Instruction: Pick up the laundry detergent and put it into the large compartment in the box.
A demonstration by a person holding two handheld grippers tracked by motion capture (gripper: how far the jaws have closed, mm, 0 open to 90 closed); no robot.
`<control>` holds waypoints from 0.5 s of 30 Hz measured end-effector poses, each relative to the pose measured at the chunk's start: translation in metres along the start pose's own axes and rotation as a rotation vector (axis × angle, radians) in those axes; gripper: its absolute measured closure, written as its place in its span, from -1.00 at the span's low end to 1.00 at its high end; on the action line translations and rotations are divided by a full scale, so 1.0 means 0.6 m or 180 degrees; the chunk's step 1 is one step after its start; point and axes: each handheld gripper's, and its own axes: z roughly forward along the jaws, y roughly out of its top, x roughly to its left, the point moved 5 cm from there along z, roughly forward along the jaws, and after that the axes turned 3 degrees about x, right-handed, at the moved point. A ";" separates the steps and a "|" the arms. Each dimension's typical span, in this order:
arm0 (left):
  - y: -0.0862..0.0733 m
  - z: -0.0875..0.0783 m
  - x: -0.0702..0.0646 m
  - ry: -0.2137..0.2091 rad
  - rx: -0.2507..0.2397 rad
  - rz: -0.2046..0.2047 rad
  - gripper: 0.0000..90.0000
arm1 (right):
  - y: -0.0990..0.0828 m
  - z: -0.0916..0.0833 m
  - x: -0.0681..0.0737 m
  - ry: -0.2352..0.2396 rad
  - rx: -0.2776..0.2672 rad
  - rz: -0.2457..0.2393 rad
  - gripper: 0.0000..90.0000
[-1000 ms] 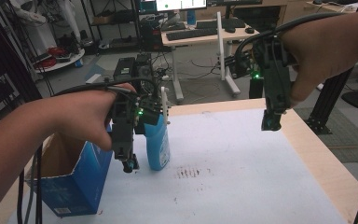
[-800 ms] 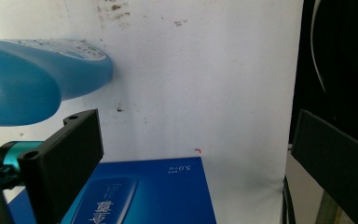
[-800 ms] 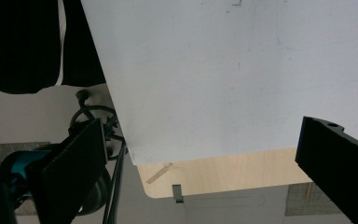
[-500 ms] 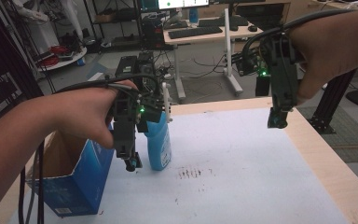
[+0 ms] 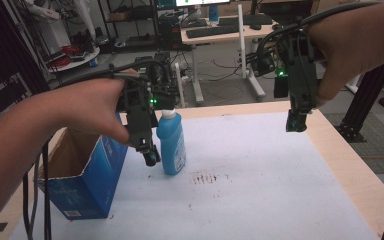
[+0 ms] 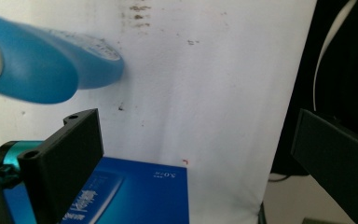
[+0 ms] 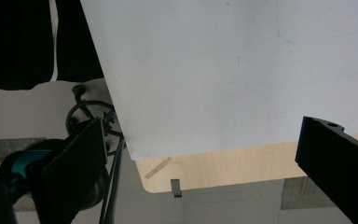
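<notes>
A blue bottle (image 5: 171,142) with a white cap stands upright on the white table cover. In the left gripper view the bottle (image 6: 51,70) lies across the upper left. My left gripper (image 5: 147,152) points down just to the left of the bottle, between it and the box. Its jaws stand wide apart around nothing, so the left gripper (image 6: 193,126) is open. My right gripper (image 5: 296,122) hangs above the table's right side, far from the bottle. In its own view the right gripper (image 7: 200,130) is open and empty over the table's corner.
An open blue cardboard box (image 5: 87,180) stands at the table's left; its printed side (image 6: 135,196) shows under my left jaws. Dark smudges (image 5: 205,177) mark the cover right of the bottle. The wooden table edge (image 7: 223,163) runs below my right gripper. Desks and cables stand beyond.
My left gripper has risen slightly beside the bottle. The right gripper has drifted a little to the right. The bottle still stands in place.
</notes>
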 end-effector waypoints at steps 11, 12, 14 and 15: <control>-0.007 0.004 0.018 -0.0266 -0.0061 -0.1036 -0.95 | -0.002 0.000 0.003 -0.0007 0.0034 0.0057 -0.98; -0.007 0.004 0.018 -0.0266 -0.0061 -0.1036 -0.95 | -0.002 0.000 0.003 -0.0007 0.0034 0.0057 -0.98; -0.007 0.003 0.026 -0.0324 -0.0157 -0.1312 -0.95 | -0.002 0.000 0.003 -0.0005 0.0027 0.0064 -0.98; -0.006 0.003 0.029 -0.0352 -0.0211 -0.1464 -0.95 | -0.001 -0.001 0.003 -0.0006 0.0031 0.0065 -0.98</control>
